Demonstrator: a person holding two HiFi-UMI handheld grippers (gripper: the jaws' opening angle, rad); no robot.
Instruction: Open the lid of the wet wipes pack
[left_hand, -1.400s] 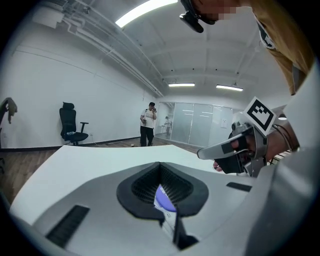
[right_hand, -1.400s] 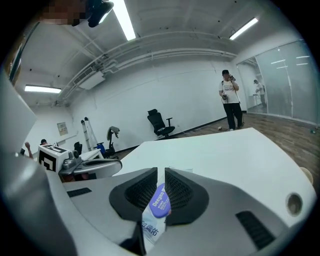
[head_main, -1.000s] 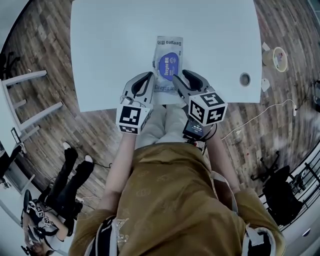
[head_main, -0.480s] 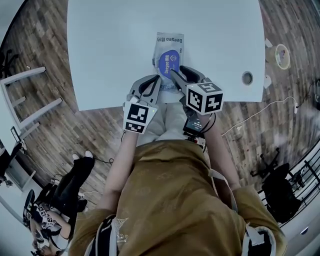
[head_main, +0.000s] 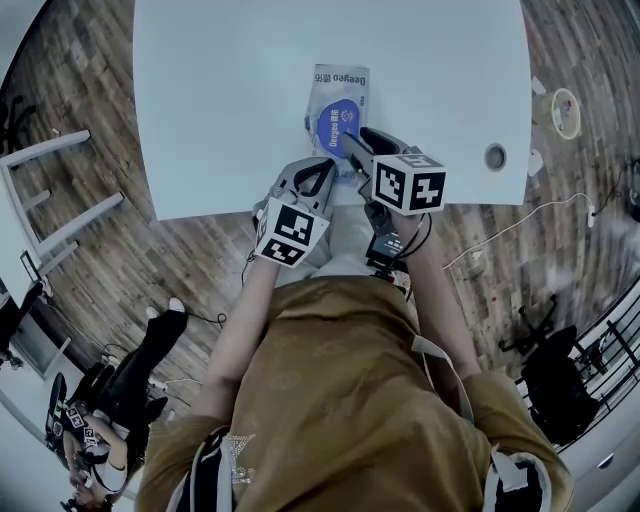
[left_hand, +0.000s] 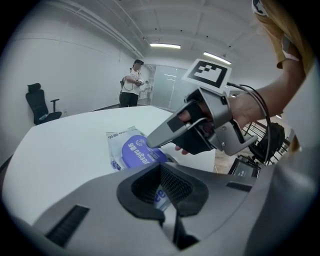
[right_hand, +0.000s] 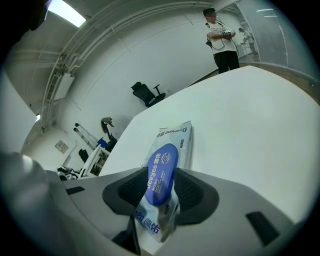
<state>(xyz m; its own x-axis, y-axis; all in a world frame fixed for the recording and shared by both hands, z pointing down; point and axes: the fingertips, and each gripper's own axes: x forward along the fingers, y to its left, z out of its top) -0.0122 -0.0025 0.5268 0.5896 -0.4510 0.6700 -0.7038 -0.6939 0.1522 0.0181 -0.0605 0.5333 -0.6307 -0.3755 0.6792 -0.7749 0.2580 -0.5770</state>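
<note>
A round hole (head_main: 495, 156) in the white table (head_main: 220, 100) sits at 3 o'clock from the wet wipes pack (head_main: 337, 100). A tape roll (head_main: 563, 112) lies farther that way. The pack is silvery with a blue lid (right_hand: 161, 172). The left gripper (head_main: 327, 166) pinches its near end. The right gripper (head_main: 358, 137) squeezes the lid.

Table: white rectangular tabletop (head_main: 230, 90), smooth, straight in front of me.
Hole: round grey cable grommet (head_main: 495, 156) in the top, nr its right edge, my side.
Pack: white soft-plastic wet wipes pack (head_main: 337, 92) w/ blue oval lid (head_main: 330, 122), on the top nr my edge, approx mid-width, long side running away from me.
Floor: dark wood planks (head_main: 100, 250) under the table.
</note>
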